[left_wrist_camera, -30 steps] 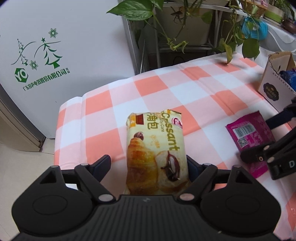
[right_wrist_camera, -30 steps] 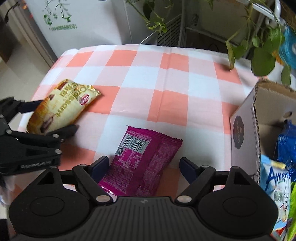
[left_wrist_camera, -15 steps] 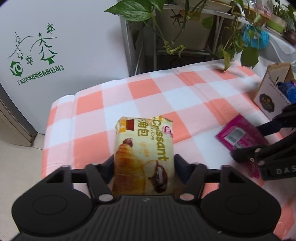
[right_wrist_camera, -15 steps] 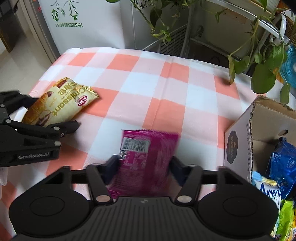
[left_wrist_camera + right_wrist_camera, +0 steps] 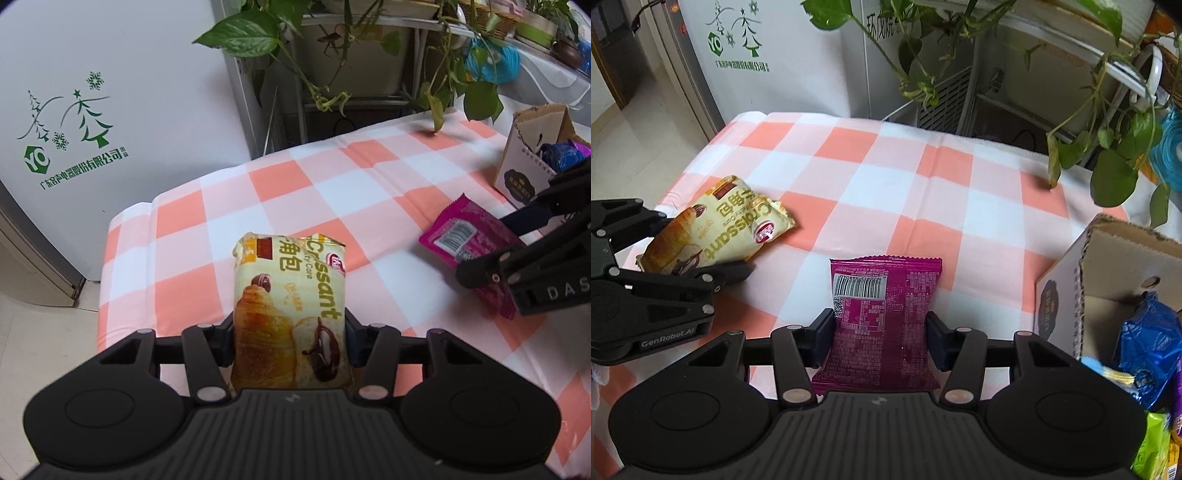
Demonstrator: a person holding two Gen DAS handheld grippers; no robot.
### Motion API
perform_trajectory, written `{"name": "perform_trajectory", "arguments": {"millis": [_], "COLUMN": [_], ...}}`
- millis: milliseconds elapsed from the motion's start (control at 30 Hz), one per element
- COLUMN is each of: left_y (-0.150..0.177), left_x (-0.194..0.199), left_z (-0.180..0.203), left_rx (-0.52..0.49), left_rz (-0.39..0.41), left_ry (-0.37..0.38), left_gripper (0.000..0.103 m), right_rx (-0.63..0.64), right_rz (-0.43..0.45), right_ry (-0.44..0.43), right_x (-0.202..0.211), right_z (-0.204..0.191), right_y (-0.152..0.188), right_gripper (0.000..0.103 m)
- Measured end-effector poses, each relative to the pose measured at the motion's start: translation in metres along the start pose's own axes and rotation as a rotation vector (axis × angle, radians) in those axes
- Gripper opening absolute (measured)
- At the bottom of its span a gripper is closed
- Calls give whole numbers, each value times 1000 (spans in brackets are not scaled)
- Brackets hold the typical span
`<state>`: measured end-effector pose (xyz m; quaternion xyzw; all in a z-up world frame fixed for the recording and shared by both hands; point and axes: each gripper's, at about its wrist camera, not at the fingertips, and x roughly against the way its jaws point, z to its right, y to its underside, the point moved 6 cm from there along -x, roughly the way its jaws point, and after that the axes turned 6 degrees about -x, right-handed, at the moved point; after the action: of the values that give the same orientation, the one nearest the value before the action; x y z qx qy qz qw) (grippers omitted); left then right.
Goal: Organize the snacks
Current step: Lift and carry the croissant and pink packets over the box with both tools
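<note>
Checked cloth (image 5: 960, 206); trailing plant (image 5: 1115, 177) overhangs the open snack box (image 5: 1067, 291).

one croissant pack (image 5: 290, 317), one magenta packet (image 5: 882, 325), one box (image 5: 1108, 280)

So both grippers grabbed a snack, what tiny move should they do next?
Probably lift both straight up a little. The left gripper is shut on the croissant packet and the right gripper, just finishing its close, presses the magenta snack packet. Both packets are off the box side, so they must clear the checked tablecloth first.
</note>
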<state>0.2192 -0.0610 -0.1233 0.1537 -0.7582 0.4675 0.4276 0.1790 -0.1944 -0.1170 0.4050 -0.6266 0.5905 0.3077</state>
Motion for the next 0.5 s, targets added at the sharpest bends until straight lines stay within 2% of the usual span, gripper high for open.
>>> {"name": "perform_trajectory", "arguments": {"millis": [500], "left_y": [-5], "left_x": [36], "left_z": [14], "left_rx": [22], "left_rz": [59], "left_ry": [-10], "left_gripper": [52], "right_rx": [48], "right_rz": [88], "right_ry": [-22], "right_x": [24], "right_z": [-3], "right_y": [-8], "right_gripper": [58]}}
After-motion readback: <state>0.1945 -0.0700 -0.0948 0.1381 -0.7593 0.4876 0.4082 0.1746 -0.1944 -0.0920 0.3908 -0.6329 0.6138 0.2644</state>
